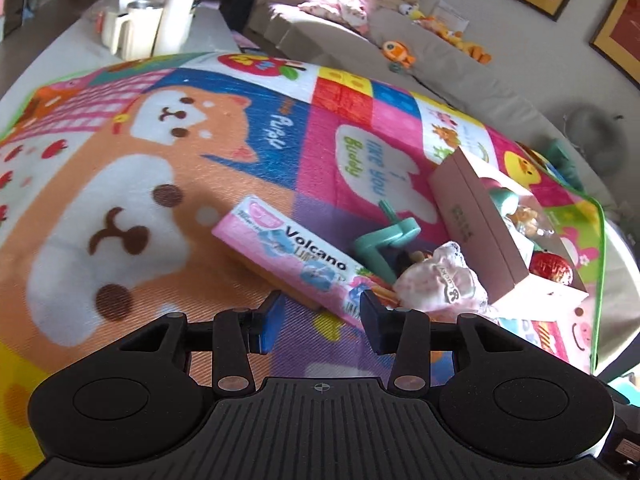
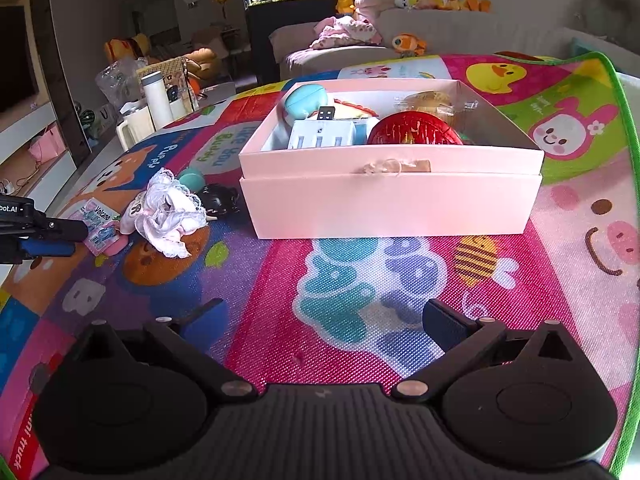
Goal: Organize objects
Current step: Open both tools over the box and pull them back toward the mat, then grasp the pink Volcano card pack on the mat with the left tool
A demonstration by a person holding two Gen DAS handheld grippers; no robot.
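Note:
A pink "Volcano" pack [image 1: 288,252] lies on the colourful play mat [image 1: 120,200], its near end between the open fingers of my left gripper [image 1: 320,316]. The pack also shows in the right wrist view [image 2: 100,224], with the left gripper [image 2: 68,238] at it. Beside it lie a white-pink frilly cloth [image 1: 440,280] [image 2: 168,216], a teal plastic piece [image 1: 384,240] and a small black object [image 2: 218,200]. An open pink box [image 2: 392,196] [image 1: 480,232] holds a red ball [image 2: 414,130], a blue-white item and a teal toy. My right gripper [image 2: 324,320] is open and empty before the box.
A white flask [image 1: 176,16] and mugs [image 1: 136,32] stand on a low table beyond the mat. A sofa [image 2: 440,32] with plush toys runs along the back. The mat's green edge [image 2: 628,200] is at the right.

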